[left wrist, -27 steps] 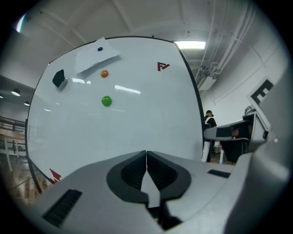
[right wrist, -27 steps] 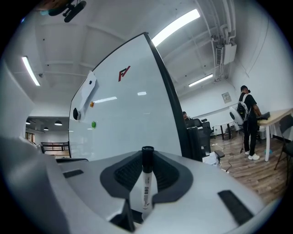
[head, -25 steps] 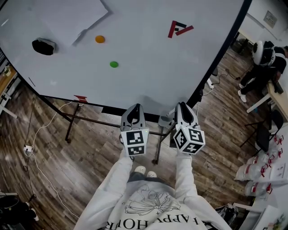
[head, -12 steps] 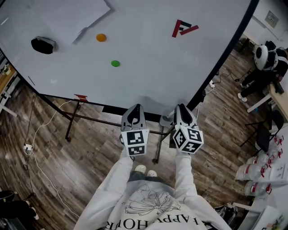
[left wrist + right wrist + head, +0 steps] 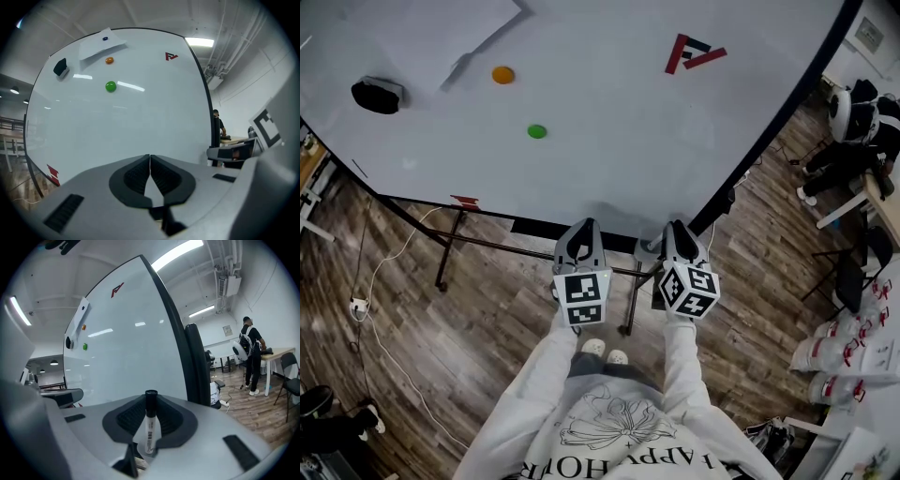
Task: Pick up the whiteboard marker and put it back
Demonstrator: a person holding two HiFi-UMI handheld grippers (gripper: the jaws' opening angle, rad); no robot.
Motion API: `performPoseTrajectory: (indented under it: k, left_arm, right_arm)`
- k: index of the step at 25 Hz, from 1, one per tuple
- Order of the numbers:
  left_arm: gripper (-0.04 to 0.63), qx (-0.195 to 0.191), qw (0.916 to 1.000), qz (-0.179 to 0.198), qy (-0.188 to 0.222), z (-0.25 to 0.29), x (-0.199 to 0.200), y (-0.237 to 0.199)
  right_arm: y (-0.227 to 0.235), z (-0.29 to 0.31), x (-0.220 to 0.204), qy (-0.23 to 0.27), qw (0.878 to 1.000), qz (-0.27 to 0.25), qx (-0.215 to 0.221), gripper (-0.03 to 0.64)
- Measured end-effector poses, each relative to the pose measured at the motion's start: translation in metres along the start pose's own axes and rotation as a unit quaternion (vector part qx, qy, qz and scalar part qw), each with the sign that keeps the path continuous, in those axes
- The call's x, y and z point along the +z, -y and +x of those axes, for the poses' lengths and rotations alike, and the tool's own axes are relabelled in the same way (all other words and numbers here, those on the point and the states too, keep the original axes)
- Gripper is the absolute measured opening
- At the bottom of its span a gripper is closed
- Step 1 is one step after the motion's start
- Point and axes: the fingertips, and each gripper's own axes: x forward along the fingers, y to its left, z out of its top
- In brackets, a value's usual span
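Observation:
My right gripper [image 5: 151,405] is shut on the whiteboard marker [image 5: 150,427], a white barrel with a black cap that stands upright between the pads. In the head view the right gripper [image 5: 678,239] is held close to the lower edge of the big whiteboard [image 5: 609,141], and the marker is hidden there. Beside it, the left gripper [image 5: 578,246] is shut with nothing between its pads [image 5: 140,171]. It faces the whiteboard [image 5: 140,122] straight on.
On the board are a green magnet [image 5: 536,131], an orange magnet [image 5: 502,75], a black eraser [image 5: 377,95] and a red logo [image 5: 694,53]. The board's metal stand [image 5: 450,246] and cables lie on the wood floor. A person [image 5: 251,357] stands by a table at the far right.
Both grippers have sunk slightly in front of the board's lower edge, the right one more. The marker stays clamped in the right gripper and the left stays shut.

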Motion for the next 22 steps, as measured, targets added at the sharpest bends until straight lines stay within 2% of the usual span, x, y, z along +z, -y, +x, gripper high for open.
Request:
performPoseTrajectory:
  k: [10, 15, 22]
  left_arm:
    - [0.006, -0.005, 0.9998, -0.005, -0.021, 0.009, -0.018, -0.003]
    - [0.006, -0.003, 0.9996, -0.005, -0.029, 0.011, -0.024, -0.006]
    - [0.006, -0.005, 0.9994, -0.005, -0.034, 0.016, -0.028, -0.006]
  right_arm:
    - [0.008, 0.02, -0.041, -0.04, 0.999, 0.015, -0.008, 0.064]
    - [0.011, 0.025, -0.053, -0.053, 0.998, 0.035, -0.016, 0.064]
    - [0.012, 0.032, -0.068, -0.074, 0.996, 0.036, -0.018, 0.064]
